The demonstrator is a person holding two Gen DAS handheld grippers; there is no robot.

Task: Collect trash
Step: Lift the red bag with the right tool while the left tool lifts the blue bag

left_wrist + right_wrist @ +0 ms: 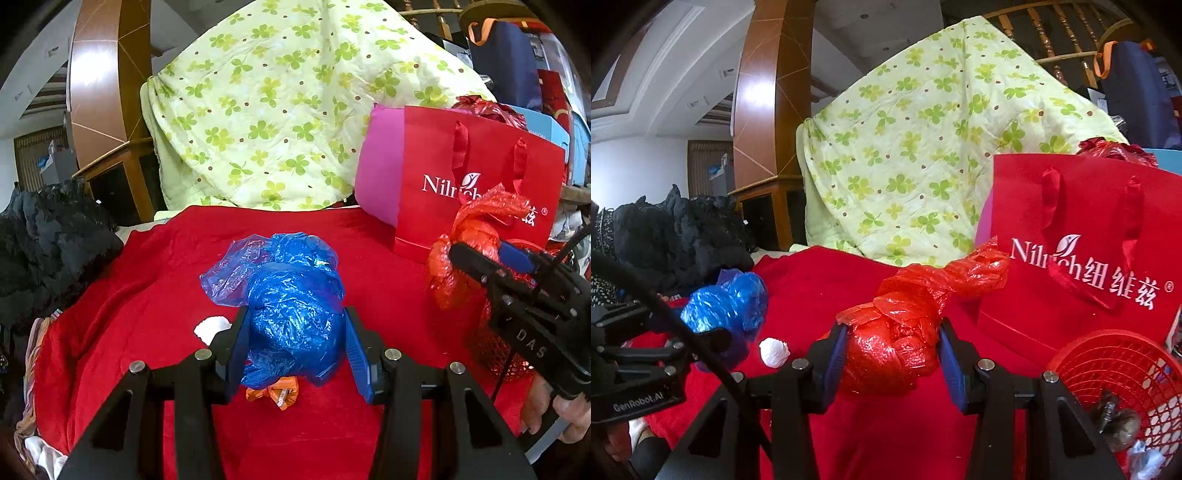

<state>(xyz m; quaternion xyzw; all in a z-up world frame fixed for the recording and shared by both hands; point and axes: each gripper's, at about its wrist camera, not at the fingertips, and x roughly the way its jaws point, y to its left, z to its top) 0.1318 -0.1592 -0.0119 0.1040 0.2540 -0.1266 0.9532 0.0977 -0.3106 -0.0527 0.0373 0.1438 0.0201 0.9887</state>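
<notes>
Gripping a knotted blue plastic bag [295, 314], the left gripper [295, 343] is pressing its fingers [240, 350] against both sides of the bundle, which is sitting on the red cloth [147, 295]. An orange wrapper [275, 395] is lying just under it and a white paper wad [212, 328] just beside. The right gripper [890, 354] is clenching a knotted red plastic bag [897, 347] over the same cloth. A red mesh basket [1123, 365] holding scraps is standing near, before a red gift bag [1089, 258].
</notes>
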